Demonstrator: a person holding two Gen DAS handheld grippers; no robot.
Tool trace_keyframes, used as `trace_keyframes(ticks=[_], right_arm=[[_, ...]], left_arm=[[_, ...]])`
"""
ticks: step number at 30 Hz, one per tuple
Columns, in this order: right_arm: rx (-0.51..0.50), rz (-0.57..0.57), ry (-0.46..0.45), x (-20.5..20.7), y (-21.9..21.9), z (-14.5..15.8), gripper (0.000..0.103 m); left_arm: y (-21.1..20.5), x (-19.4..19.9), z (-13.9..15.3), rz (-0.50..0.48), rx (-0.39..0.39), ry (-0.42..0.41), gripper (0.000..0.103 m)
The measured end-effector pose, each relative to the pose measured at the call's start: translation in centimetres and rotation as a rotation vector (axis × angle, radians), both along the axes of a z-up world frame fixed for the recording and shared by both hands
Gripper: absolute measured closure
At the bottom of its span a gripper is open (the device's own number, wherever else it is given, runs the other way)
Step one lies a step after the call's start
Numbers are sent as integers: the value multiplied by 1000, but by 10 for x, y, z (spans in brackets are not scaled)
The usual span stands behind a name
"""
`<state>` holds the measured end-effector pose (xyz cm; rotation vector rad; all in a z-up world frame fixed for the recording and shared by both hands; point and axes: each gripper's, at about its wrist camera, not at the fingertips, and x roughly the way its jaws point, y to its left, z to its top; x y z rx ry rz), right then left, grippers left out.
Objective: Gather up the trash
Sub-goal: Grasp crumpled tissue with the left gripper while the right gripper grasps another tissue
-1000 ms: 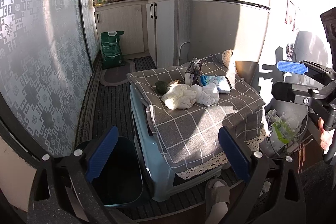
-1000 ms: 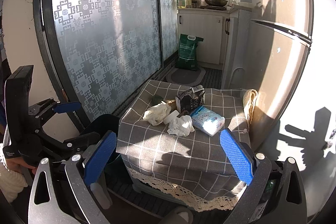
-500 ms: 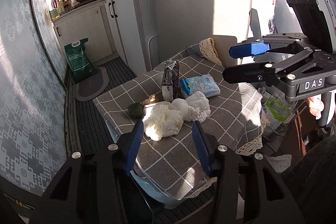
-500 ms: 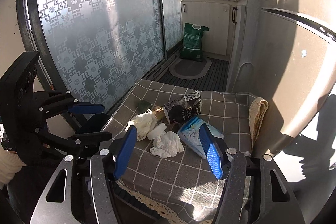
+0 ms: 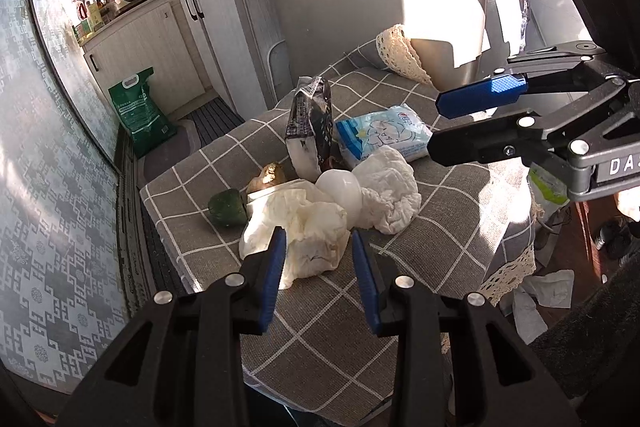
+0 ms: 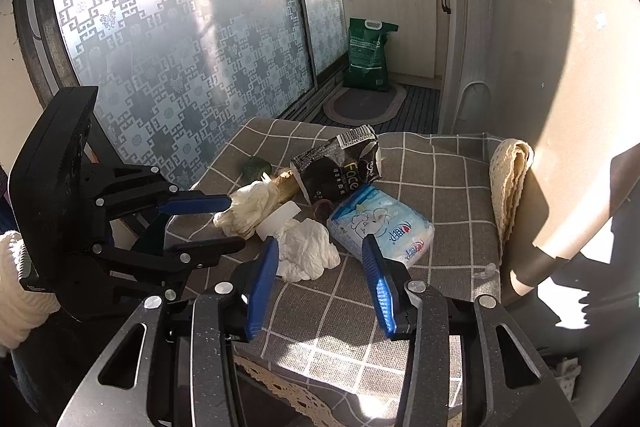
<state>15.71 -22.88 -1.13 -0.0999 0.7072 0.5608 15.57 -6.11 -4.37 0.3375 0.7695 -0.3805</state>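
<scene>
The left gripper point(image 5: 316, 247) hangs low over the near edge of the counter point(image 5: 440, 247), which is draped in a grey checked cloth; its blue fingers point(image 5: 274, 267) are spread apart and bracket the near end of a cream crumpled tissue point(image 5: 296, 227) without visibly pressing it. The right gripper point(image 6: 320, 267) is also released, its fingers point(image 6: 262, 279) parted with nothing between them, just in front of a white crumpled tissue point(image 6: 306, 253). The two tissues lie side by side, with a white rounded piece point(image 5: 340, 189) between them. Beside the white tissue lies a blue-and-white tissue pack point(image 6: 380, 227). Just behind the tissues stand a black torn wrapper point(image 5: 310, 131) and a brownish scrap point(image 5: 270, 175), with a dark green lump point(image 5: 227, 207) at the counter's left. Farther back, a green sack point(image 5: 140, 111) leans against white cabinets point(image 5: 160, 39).
</scene>
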Motion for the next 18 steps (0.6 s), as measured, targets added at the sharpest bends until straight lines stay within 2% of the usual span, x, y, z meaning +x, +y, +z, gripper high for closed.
trace_keyframes(ticks=[7,9,11,14,18], right_arm=[[-9,7,22,2,3,-7,62],[-2,16,32,3,6,-9,62],[-5,19,39,5,10,-11,62],[7,19,54,10,13,-13,62],[35,7,79,18,14,-16,62]], left_arm=[[-1,9,0,9,-21,7,79],[-2,10,0,7,-28,14,89],[-3,10,1,7,-33,15,94],[-1,8,4,9,-38,10,97],[7,1,12,29,-88,-7,98]])
